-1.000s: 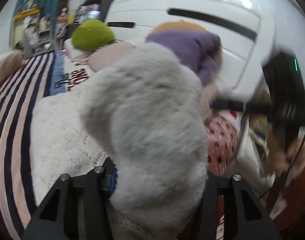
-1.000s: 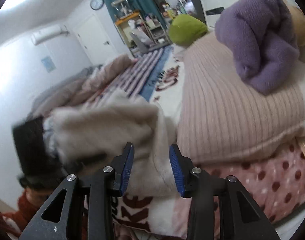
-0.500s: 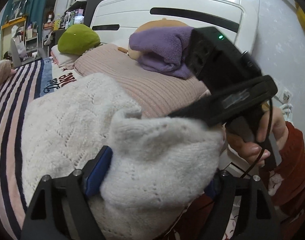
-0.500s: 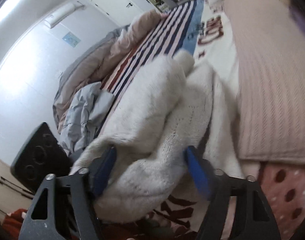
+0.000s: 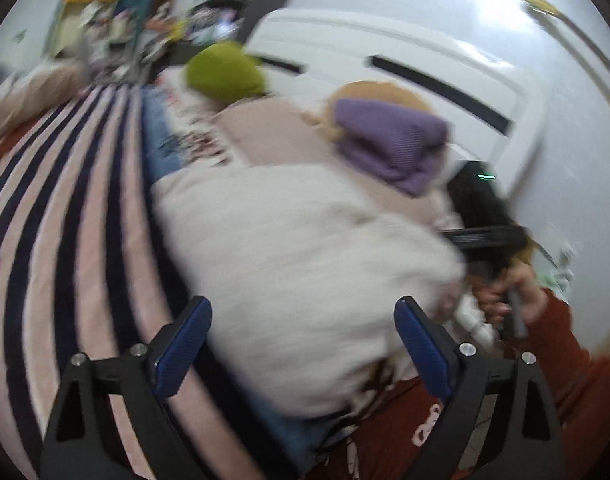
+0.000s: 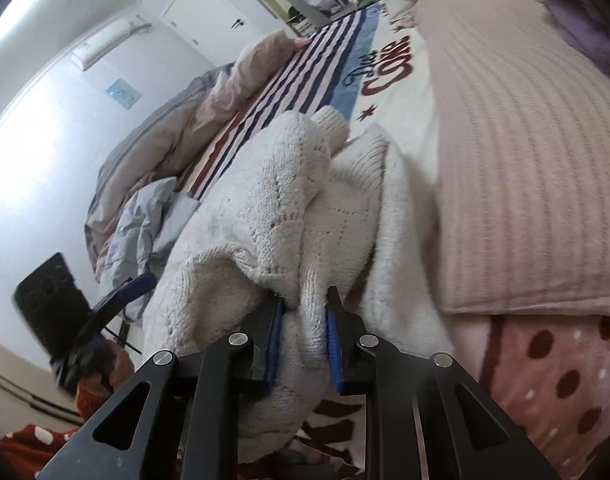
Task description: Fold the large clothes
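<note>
My right gripper (image 6: pixel 301 332) pinches a fold of the white sweater (image 6: pixel 265 216) bunched at the bed's near edge; my left gripper (image 5: pixel 301 344) gapes empty; the thick knit may slip free, undoing the fold

Motion blur smears the white sweater (image 5: pixel 305 264) and shelves (image 5: pixel 117 28).

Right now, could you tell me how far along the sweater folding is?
Partly done: the white sweater lies bunched in layers on the bed. In hand: the right gripper is clamped on a fold, while the left gripper is open. Left: flattening it into a neat fold.
</note>
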The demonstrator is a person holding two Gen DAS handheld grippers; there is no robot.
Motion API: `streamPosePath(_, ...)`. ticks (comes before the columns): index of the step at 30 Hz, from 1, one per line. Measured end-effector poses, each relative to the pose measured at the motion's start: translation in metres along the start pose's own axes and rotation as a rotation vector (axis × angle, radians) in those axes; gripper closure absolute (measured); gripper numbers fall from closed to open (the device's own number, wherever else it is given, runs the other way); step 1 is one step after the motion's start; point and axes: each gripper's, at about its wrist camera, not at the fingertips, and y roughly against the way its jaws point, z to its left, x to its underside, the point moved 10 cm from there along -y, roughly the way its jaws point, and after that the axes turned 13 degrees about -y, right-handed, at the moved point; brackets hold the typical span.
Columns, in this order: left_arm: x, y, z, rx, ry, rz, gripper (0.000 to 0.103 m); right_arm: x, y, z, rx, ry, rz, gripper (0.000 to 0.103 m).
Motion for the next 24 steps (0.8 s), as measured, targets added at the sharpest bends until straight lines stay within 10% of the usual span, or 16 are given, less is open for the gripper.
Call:
streamPosePath(8,0.003,-0.048,-0.001,0.201,0.158,0.014,0.003,-0.009,0.035,0.0,0.066,0.027,-0.126,0.093)
streamPosePath(18,-0.006,-0.073,-0.012,0.137,0.137,0.12,0.001,0.009,0.029,-0.049,0.114,-0.05,-0.094,0.097)
streamPosePath(22,-0.003,-0.076,-0.007,0.123,0.159,0.14,0.001,0.01,0.049,-0.041,0.125,-0.028,-0.158,0.081)
streamPosePath(24,0.0,-0.076,-0.005,0.114,0.161,0.148,0.001,0.013,0.067,-0.038,0.148,-0.019,-0.202,0.056)
